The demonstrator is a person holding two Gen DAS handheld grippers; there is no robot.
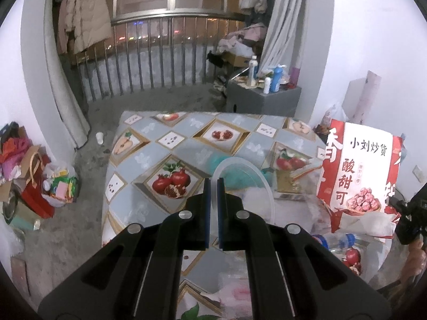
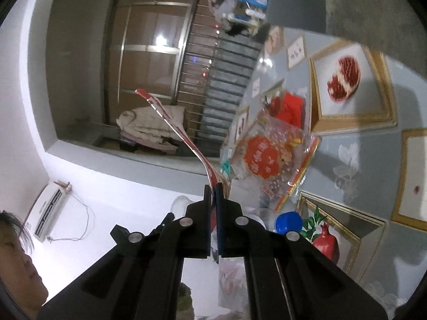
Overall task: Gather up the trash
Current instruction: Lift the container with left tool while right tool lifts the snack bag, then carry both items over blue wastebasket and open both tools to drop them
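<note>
The right gripper (image 2: 213,186) has its jaws pinched tight on the red-and-white snack bag (image 1: 359,176), seen edge-on from its own wrist as a thin curved strip running up and away to the left from the fingertips. From the left wrist that bag stands upright, long axis vertical, printed face showing, off to the right. The left gripper (image 1: 213,181) is closed to a sliver, and just past its tips lies a clear plastic bag (image 1: 246,184), hard to read. A blue bottle cap (image 2: 288,222) sits right of the right gripper, its bottle hidden.
</note>
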